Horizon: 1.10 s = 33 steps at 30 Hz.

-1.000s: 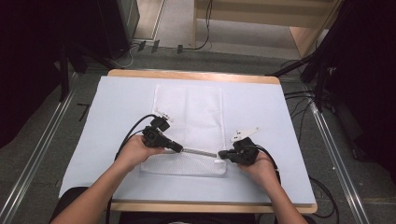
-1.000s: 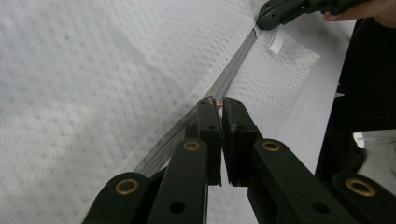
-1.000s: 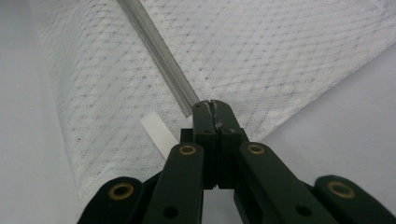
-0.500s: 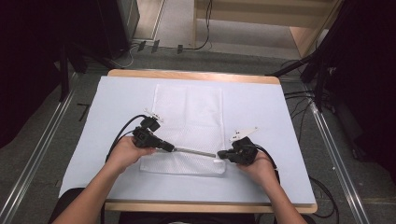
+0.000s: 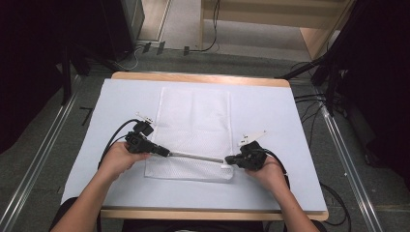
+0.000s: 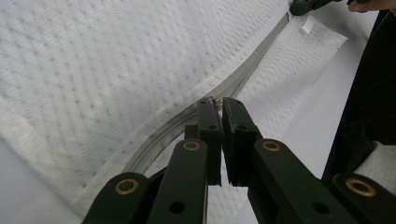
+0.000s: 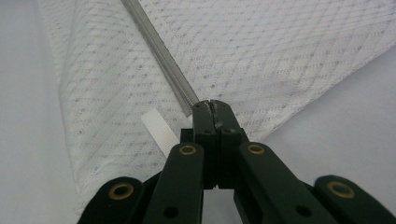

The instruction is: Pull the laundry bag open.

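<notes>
The right gripper (image 5: 227, 160) is clamping the zipper's (image 5: 193, 156) end at the mesh bag's (image 5: 196, 121) five o'clock corner to anchor it, while the left gripper (image 5: 167, 153) is pinching the slider (image 6: 216, 105) toward nine o'clock, tensioning the track.

Mesh bag (image 5: 196, 130): white woven cloth, dimpled, matt. Zipper (image 5: 193, 155): grey, ribbed teeth, dull sheen. Left claw (image 6: 215, 103), right claw (image 7: 210, 105): black matt plastic, brass-coloured rivets. Bench (image 5: 270, 82): pale wood edge under smooth, matt light-blue cover.
</notes>
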Each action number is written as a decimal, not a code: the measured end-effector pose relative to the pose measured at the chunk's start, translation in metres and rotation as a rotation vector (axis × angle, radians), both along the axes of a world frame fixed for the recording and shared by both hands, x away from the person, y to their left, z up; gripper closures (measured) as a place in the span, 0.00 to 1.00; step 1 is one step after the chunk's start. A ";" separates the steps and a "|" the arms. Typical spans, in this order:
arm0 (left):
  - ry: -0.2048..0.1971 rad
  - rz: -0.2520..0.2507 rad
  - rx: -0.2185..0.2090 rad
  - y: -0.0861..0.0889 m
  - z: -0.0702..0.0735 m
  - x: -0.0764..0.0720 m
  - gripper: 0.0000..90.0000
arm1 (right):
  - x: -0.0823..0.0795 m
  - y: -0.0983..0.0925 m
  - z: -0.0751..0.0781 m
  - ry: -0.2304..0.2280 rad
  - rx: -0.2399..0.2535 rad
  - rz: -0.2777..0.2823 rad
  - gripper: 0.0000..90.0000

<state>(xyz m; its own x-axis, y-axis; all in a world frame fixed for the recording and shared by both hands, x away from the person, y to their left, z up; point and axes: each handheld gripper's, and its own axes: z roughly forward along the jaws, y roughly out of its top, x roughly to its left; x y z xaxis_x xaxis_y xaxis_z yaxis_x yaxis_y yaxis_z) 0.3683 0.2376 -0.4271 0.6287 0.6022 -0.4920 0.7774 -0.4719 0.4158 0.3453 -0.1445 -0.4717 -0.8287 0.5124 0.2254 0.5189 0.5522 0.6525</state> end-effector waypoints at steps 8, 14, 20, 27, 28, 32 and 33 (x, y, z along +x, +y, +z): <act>-0.005 0.030 0.000 0.016 0.001 -0.002 0.98 | 0.001 0.000 0.000 0.010 0.000 0.004 1.00; -0.006 0.053 0.008 0.026 0.002 -0.003 0.98 | 0.002 -0.001 0.000 0.009 0.004 0.008 1.00; -0.004 0.071 0.006 0.036 0.002 -0.004 0.98 | 0.003 -0.001 -0.001 0.008 0.008 0.016 1.00; 0.001 0.090 0.032 0.046 0.001 -0.006 0.98 | 0.004 -0.001 0.000 0.019 0.006 0.018 1.00; 0.005 0.106 0.043 0.050 0.001 -0.007 0.98 | 0.004 -0.001 0.000 0.019 0.006 0.018 1.00; 0.011 0.143 0.044 0.065 -0.001 -0.011 0.98 | 0.004 -0.001 0.000 0.020 0.007 0.019 1.00; 0.012 0.150 0.053 0.067 -0.002 -0.012 0.98 | 0.004 -0.001 0.000 0.020 0.007 0.019 1.00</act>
